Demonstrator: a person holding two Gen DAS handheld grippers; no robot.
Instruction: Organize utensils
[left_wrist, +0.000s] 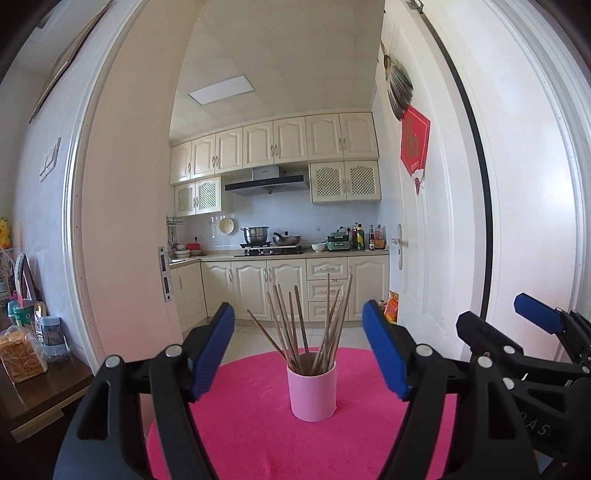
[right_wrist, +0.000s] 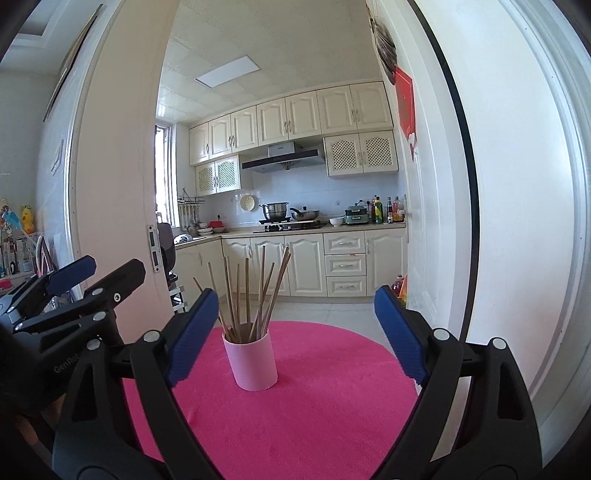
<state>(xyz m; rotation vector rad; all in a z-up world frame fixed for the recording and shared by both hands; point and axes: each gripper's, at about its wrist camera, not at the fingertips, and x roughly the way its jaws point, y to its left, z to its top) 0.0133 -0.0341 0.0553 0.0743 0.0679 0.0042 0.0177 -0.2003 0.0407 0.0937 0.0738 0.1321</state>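
Pink cup (left_wrist: 313, 391) stands upright on a round pink mat (left_wrist: 251, 424), holding a loose bundle of wooden chopsticks (left_wrist: 310, 325) that fan out at the tips; in the left wrist view the cup is at centre, slightly toward 6 o'clock; in the right wrist view it sits toward 7 o'clock of centre. Left gripper (left_wrist: 298, 354) has its blue pads spread wide, nothing between them, cup well beyond the tips; right gripper (right_wrist: 295, 332) likewise spread wide and empty, cup ahead near its left pad but apart from it. Each gripper shows in the other's view: right one at 3 o'clock, left one at 9 o'clock. Kitchen cabinets (left_wrist: 273, 142) and stove (left_wrist: 273, 251) behind, at 12 o'clock, through an open doorway.
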